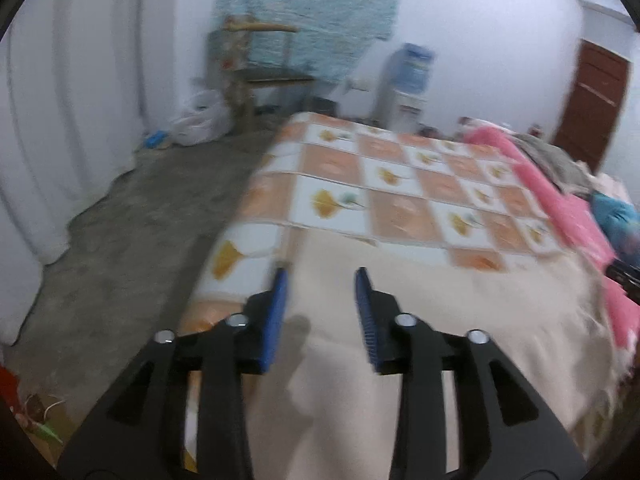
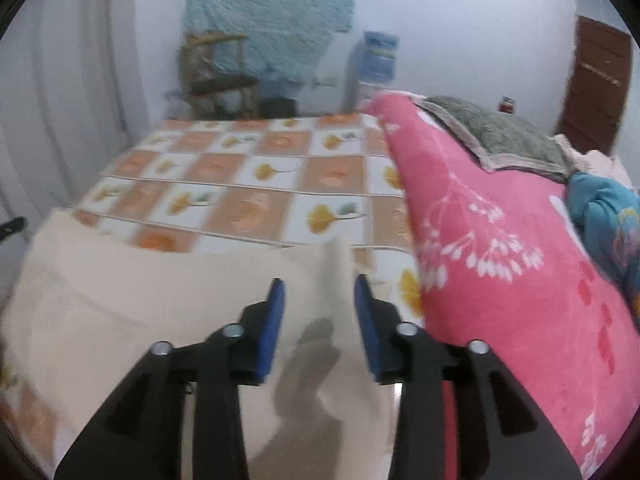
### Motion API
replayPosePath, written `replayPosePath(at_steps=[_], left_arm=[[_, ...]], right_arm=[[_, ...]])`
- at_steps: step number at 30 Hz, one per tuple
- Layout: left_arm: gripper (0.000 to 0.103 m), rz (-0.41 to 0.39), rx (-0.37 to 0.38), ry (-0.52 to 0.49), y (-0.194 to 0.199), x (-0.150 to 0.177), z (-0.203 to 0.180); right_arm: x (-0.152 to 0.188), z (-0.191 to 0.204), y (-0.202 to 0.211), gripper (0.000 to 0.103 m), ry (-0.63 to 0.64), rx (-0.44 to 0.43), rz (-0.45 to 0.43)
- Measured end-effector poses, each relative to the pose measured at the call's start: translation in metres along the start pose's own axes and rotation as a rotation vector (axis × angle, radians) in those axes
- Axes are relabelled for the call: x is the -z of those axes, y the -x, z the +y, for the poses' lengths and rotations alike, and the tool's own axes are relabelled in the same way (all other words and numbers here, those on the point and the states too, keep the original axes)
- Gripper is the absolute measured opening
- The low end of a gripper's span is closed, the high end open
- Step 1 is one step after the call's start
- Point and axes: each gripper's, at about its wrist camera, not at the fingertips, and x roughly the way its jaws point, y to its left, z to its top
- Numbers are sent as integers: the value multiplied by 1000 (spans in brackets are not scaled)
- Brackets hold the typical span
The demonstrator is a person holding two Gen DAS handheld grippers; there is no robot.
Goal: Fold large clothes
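A large cream cloth [image 1: 440, 312] lies spread on the near part of a bed with a checkered orange and white sheet [image 1: 384, 176]. My left gripper [image 1: 322, 276] is open above the cloth's left part, near its far left corner. In the right wrist view the cream cloth [image 2: 168, 288] fills the near bed. My right gripper [image 2: 320, 282] is open above its right part; a raised fold of the cloth stands just beyond and between the jaws. Neither gripper holds anything.
A pink floral blanket [image 2: 512, 264] is heaped on the bed's right side with a grey cloth [image 2: 504, 136] and teal fabric [image 2: 604, 216] on it. A bare floor [image 1: 132, 216], a wooden rack [image 1: 260, 64], a water dispenser [image 1: 408, 76] and a brown door [image 1: 592, 100] lie beyond.
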Motion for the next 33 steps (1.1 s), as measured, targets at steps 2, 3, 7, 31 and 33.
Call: replayPosePath(at_steps=[2, 3, 7, 31, 33], left_arm=[[41, 42, 49, 0, 3, 12, -8], [44, 87, 82, 8, 3, 23, -10], [50, 201, 18, 9, -11, 63, -8], [91, 85, -140, -72, 96, 134, -78], [91, 89, -128, -63, 104, 134, -87]], right_arm=[[8, 1, 5, 37, -21, -75, 33], [17, 1, 8, 37, -42, -118, 54], [54, -6, 8, 37, -91, -139, 136], [144, 54, 112, 81, -99, -2, 109], [144, 63, 119, 88, -99, -14, 92]])
